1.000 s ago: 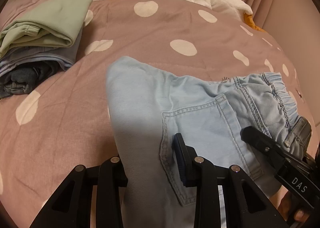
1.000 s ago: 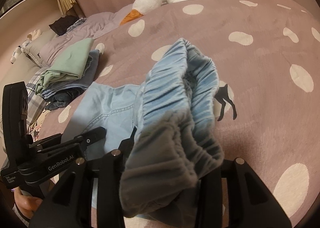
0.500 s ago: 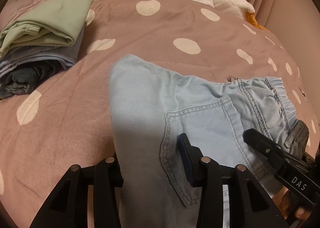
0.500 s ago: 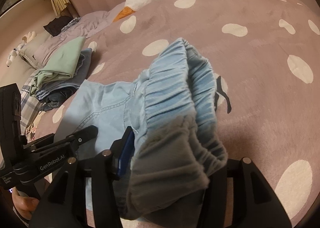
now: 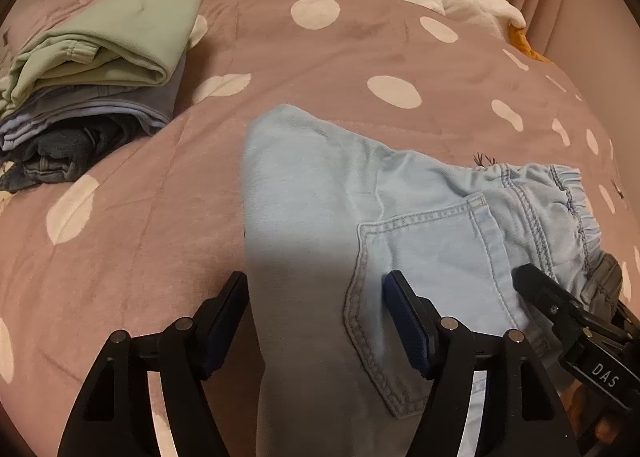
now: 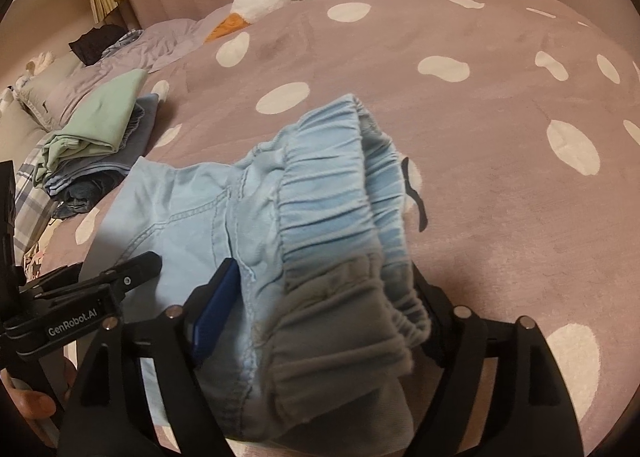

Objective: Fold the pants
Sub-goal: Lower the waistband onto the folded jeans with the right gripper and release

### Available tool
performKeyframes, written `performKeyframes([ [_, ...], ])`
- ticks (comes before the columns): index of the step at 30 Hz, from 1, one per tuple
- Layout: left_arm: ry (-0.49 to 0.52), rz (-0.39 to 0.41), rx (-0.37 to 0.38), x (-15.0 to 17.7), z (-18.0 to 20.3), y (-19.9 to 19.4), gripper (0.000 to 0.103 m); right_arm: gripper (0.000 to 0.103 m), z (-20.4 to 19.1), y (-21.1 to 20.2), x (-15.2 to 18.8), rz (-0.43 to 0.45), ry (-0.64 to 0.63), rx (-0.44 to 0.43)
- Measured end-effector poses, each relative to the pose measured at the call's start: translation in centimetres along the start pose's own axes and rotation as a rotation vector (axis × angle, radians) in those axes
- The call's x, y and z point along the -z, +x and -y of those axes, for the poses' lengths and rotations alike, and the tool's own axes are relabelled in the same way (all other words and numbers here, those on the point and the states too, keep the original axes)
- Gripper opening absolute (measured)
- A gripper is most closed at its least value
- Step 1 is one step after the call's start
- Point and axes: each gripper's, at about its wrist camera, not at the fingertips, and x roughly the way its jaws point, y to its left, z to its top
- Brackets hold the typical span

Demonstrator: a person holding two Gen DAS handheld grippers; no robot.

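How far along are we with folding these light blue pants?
Done: the light blue pants already lie doubled over on the spotted blanket. In hand: the left gripper straddles the fabric, open; the right gripper has the waistband between its fingers. Left: moving them to the folded stack.

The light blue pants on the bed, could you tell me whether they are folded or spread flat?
Folded, partly: the pants lie doubled, back pocket up, the waistband bunched and raised in the right gripper.
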Motion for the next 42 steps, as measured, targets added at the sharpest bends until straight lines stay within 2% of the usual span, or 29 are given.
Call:
performKeyframes([
  [10, -0.008, -0.001, 0.006, 1.1, -0.4, -1.0, 0.07, 0.082, 0.5, -1.8, 0.6, 0.025, 0.023, -0.032],
  [15, -0.001, -0.01, 0.004, 2.1, -0.1, -1.1, 0.07, 0.083, 0.5, -1.0, 1.6, -0.029, -0.019, 0.002],
  [24, 0.015, -0.007, 0.004, 3.4, 0.1, -2.6, 0.07, 0.083, 0.3, -3.0, 2.4, 0.001, -0.037, -0.015],
  [28, 0.024, -0.005, -0.004, 3.9, 0.4, -2.4, 0.07, 0.085, 0.5, -2.0, 2.8, -0.034, -0.027, 0.001],
  [33, 0.03, 0.0, -0.015, 4.0, 0.6, -2.4, 0.071, 0.087, 0.3, -1.9, 2.8, -0.03, -0.037, 0.016],
  [42, 0.017, 0.028, -0.015, 3.9, 0.7, -4.7, 0.071, 0.087, -0.2, -4.6, 3.1, 0.004, -0.033, 0.001],
])
